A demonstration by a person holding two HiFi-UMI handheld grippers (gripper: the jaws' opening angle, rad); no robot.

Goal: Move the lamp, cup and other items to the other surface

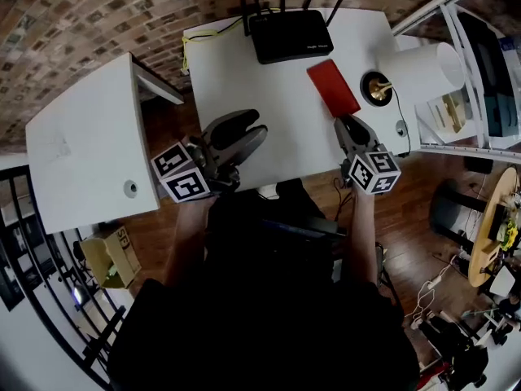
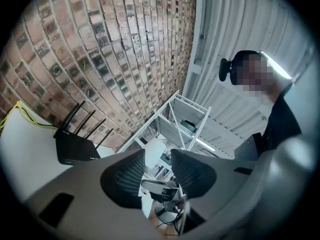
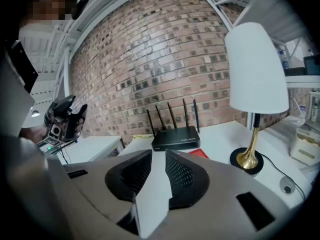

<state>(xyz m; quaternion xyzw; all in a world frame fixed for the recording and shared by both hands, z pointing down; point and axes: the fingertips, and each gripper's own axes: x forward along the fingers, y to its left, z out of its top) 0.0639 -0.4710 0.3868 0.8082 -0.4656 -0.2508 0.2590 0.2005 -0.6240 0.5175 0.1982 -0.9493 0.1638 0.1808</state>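
A lamp [image 1: 423, 72] with a white shade and a brass foot stands at the right end of the white table [image 1: 244, 80]; the right gripper view shows the lamp [image 3: 256, 69] upright. A red flat item [image 1: 333, 86] lies just left of the lamp's foot. My right gripper [image 1: 346, 125] hovers at the table's front edge just below the red item [image 3: 199, 153], open, with nothing between its jaws [image 3: 158, 156]. My left gripper [image 1: 248, 133] is over the table's front left, tilted upward, also open and empty [image 2: 157, 156]. No cup is in view.
A black router [image 1: 291, 35] with several antennas sits at the back of the table, a yellow cable [image 1: 191, 43] to its left. A second white table [image 1: 81, 145] stands at the left. A shelf unit [image 1: 480, 80] is at the right, a cardboard box [image 1: 114, 255] on the floor.
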